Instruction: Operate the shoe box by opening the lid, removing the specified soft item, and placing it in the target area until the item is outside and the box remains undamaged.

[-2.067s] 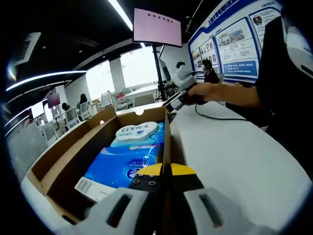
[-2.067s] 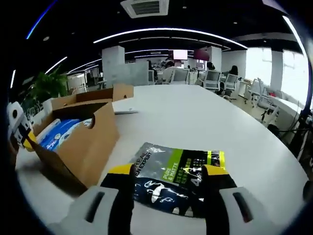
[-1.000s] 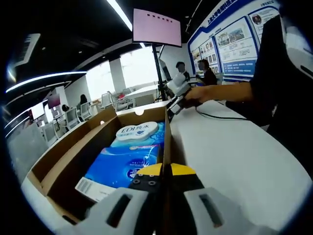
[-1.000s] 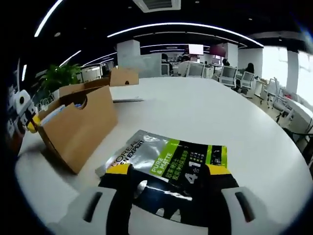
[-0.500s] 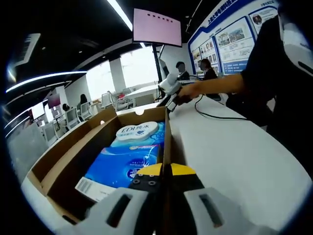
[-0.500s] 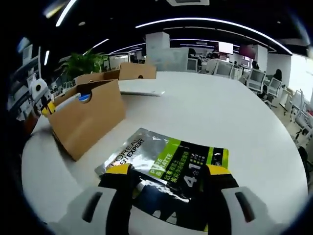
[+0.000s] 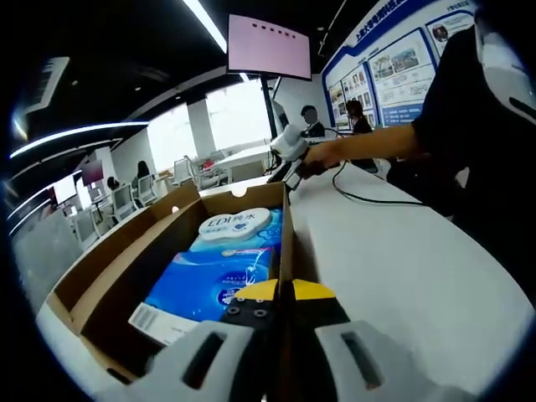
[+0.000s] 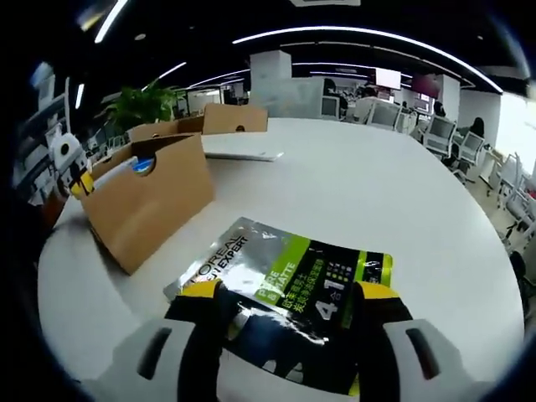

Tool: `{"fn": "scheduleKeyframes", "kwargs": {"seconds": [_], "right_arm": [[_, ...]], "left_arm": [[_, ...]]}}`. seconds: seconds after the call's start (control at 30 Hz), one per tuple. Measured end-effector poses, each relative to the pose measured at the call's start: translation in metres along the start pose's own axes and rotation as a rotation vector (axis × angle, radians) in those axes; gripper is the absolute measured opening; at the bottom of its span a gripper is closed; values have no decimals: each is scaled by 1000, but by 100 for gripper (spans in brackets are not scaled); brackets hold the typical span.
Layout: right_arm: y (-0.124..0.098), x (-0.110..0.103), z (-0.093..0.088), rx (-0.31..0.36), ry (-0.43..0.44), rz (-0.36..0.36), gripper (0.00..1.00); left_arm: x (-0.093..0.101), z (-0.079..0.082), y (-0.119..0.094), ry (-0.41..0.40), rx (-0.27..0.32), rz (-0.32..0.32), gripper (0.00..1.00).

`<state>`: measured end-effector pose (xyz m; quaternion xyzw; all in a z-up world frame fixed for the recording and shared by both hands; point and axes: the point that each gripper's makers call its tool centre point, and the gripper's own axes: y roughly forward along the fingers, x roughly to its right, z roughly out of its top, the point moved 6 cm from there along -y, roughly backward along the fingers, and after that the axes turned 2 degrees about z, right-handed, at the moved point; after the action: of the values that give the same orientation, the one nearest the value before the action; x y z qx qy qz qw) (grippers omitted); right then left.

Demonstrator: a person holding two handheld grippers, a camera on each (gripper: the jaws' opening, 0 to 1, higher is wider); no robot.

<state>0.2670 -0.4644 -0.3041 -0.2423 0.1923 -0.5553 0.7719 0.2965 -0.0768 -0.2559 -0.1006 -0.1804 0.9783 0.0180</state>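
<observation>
An open cardboard shoe box (image 7: 126, 251) lies ahead in the left gripper view, holding a blue tissue pack (image 7: 213, 280) and a white-topped pack (image 7: 234, 224). My left gripper (image 7: 280, 293) is shut on the box's right side wall. A hand holds my right gripper (image 7: 289, 155) just past the box's far end. In the right gripper view a silver, green and black pouch (image 8: 293, 272) lies flat on the white table (image 8: 377, 193). The right gripper (image 8: 289, 301) is open, its jaws standing on either side of the pouch's near end. To the left stand the box (image 8: 155, 205) and the left gripper (image 8: 75, 180).
A raised cardboard flap (image 8: 226, 120) and a flat white sheet (image 8: 239, 155) lie beyond the box. A plant (image 8: 146, 105) stands behind. A screen on a stand (image 7: 268, 46) and a black cable (image 7: 368, 199) sit by the person's arm. Office chairs ring the table.
The hand with the right gripper has shifted left toward the box's far end, and its view now sees the box from farther round. The left gripper keeps its hold unmoved.
</observation>
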Motion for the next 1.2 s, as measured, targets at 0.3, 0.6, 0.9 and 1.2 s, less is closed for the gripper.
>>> {"fn": "scheduleKeyframes", "kwargs": {"seconds": [0.3,0.6,0.9,1.2], "right_arm": [[-21,-15,31,22,-13,-21,65],[-41,-44,77,19,-94,-46,66],[-49,-105,140,36,-192,11,68],[-24,-147,167,-4,-171,17,68]], "left_arm": [[0,0,0,2,-2,2,3],[0,0,0,2,-2,3,3],[0,1,0,2,-3,4,4],[2,1,0,9,-1,5,4]]}}
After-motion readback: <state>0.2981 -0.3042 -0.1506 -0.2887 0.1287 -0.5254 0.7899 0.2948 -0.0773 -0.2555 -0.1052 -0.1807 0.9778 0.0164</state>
